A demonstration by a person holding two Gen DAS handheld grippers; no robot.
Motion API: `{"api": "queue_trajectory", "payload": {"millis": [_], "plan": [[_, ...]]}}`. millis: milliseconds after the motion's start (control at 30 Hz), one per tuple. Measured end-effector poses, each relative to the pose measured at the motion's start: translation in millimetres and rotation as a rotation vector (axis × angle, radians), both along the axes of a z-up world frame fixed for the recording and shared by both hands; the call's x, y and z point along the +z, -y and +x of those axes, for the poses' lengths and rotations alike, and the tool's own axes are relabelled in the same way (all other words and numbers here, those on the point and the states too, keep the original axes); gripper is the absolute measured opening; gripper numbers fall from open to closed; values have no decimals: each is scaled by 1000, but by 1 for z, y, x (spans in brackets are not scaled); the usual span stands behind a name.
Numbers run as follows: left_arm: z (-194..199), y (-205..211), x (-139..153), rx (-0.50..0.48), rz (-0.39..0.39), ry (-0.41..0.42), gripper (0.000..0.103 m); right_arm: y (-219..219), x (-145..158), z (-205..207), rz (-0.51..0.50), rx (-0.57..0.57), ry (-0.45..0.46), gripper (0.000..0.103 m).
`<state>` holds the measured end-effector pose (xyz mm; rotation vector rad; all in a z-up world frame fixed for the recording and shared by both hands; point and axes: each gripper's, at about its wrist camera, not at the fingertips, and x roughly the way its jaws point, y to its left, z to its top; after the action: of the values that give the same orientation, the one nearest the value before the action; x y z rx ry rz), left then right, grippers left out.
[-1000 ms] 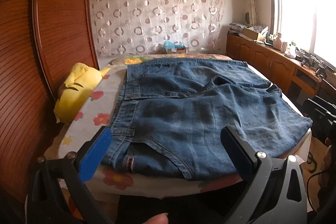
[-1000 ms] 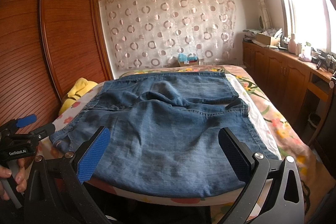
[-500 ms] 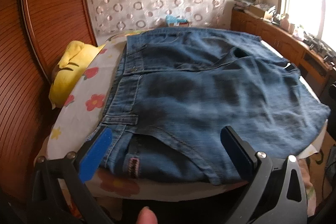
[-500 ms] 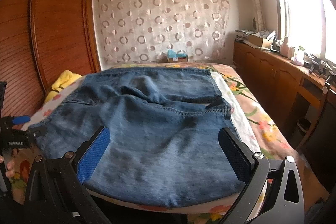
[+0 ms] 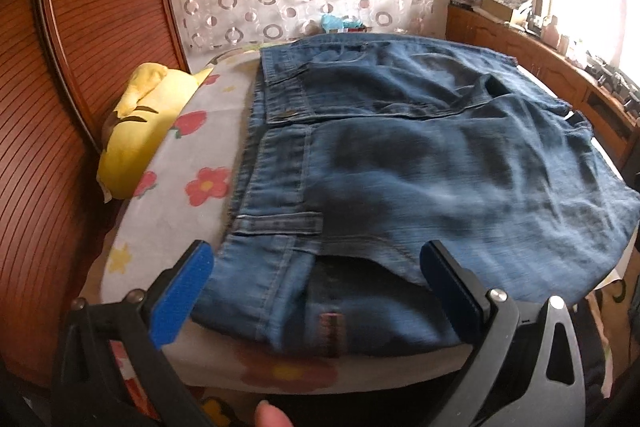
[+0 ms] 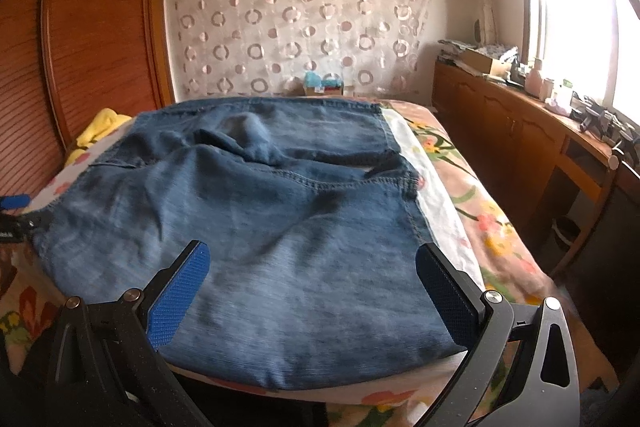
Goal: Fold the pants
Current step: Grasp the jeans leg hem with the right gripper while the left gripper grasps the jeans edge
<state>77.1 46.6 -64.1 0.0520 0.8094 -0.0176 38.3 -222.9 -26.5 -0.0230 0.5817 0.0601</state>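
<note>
blue denim pants [image 5: 420, 167] folded, flat on bed [image 5: 172, 195]; left gripper [image 5: 316, 273] and right gripper [image 6: 312, 267] jaws spread, holding nothing.

jeans' [image 5: 420, 179] near hem motion-blurred, fingertip [image 5: 272, 417] cut off at bottom edge

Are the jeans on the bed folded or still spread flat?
Folded at least once: the jeans lie doubled, one denim layer overlapping another on the bed.
</note>
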Motion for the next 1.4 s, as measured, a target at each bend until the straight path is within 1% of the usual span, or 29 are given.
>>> {"api": "queue_trajectory", "payload": {"millis": [100, 233, 467, 633, 700, 867, 933, 967, 1000, 1133, 1233, 1300, 1333, 1400], "plan": [[4, -14, -2, -3, -15, -13, 103, 8, -5, 1, 3, -9, -17, 103], [4, -27, -3, -24, -49, -5, 103, 19, -10, 3, -6, -19, -43, 103], [7, -45, -7, -27, -93, -9, 103, 40, -18, 3, -27, -28, -105, 98], [7, -56, -10, -23, -119, -12, 102, 56, -22, -1, -21, -32, -141, 94], [7, -60, -11, -18, -119, -8, 97, 61, -23, -3, -17, -36, -153, 91], [5, -66, -14, -9, -125, -5, 93, 74, -27, -9, 7, -44, -183, 86], [5, -67, -14, -13, -123, -2, 83, 77, -27, -11, 11, -45, -192, 84], [5, -68, -14, -11, -120, -2, 76, 78, -27, -12, 12, -47, -197, 83], [5, -69, -15, -7, -116, -5, 75, 79, -26, -12, 15, -49, -201, 82], [6, -71, -16, 1, -116, -6, 75, 84, -28, -15, 36, -47, -215, 79], [6, -74, -18, 14, -115, -7, 75, 87, -30, -14, 59, -48, -229, 72], [6, -78, -20, 24, -115, -12, 75, 85, -31, -14, 53, -46, -233, 66], [7, -79, -21, 31, -112, -16, 76, 83, -31, -13, 48, -44, -235, 65], [7, -83, -24, 46, -109, -28, 82, 82, -31, -11, 46, -39, -237, 59]]}}
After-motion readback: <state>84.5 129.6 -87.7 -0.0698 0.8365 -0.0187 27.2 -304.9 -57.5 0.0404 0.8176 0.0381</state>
